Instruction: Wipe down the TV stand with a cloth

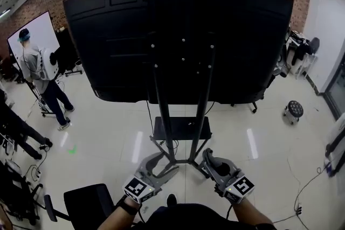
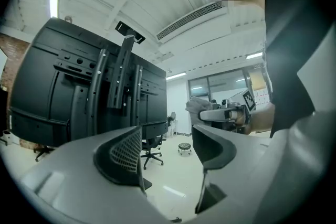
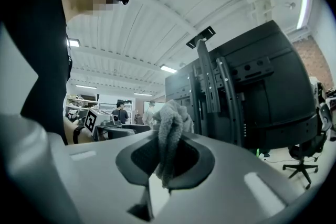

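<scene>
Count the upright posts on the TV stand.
2. The left post and the right post stand side by side down the back of the TV. No others show.

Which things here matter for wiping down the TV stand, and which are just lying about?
For the job: TV stand, grey cloth, right gripper clamping it, left gripper open and empty.
Just about: round stool, office chair, whiteboard, person beside it.

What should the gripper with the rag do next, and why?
Probably move the right gripper forward to press the grey cloth against the TV stand. Its jaws are shut on the cloth, yet it hangs short of the stand; the left gripper is open and empty.
</scene>
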Demonstrator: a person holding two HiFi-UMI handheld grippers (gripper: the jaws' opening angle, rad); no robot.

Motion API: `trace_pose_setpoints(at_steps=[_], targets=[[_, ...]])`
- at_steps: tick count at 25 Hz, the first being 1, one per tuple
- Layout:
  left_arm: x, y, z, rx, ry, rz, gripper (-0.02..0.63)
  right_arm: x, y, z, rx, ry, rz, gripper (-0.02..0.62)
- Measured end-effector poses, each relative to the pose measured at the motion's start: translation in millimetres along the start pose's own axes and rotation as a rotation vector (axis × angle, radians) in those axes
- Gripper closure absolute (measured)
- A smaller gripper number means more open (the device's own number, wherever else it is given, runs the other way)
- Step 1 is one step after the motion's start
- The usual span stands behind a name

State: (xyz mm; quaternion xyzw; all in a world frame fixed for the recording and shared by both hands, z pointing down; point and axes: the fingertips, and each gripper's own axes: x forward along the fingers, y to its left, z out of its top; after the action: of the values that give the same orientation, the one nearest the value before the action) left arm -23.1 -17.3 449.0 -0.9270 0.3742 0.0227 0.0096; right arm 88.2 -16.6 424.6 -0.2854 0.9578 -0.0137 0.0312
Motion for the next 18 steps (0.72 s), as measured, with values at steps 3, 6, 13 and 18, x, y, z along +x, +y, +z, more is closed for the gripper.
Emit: trace_pose_setpoints(at_steps=[3,6,13,18], targets=[[7,34,7,0.014,-0.001,-0.025,0.282,34,-13,9,-0.010,-0.024,-0.015,0.574],[15,64,11,0.029,-0.011,-0.051,0.282,63,-23,14,-0.022,-0.034,-0.033,0.574],[23,111,19,0.027,-0.016,-0.079,0.282,108,-36,23,-0.043,-0.053,-0.057,0.574],[32,123,20,0.031,-0.025,-0.090,0.282,123,-44,32,-0.082,-0.052,-0.046,0.574]])
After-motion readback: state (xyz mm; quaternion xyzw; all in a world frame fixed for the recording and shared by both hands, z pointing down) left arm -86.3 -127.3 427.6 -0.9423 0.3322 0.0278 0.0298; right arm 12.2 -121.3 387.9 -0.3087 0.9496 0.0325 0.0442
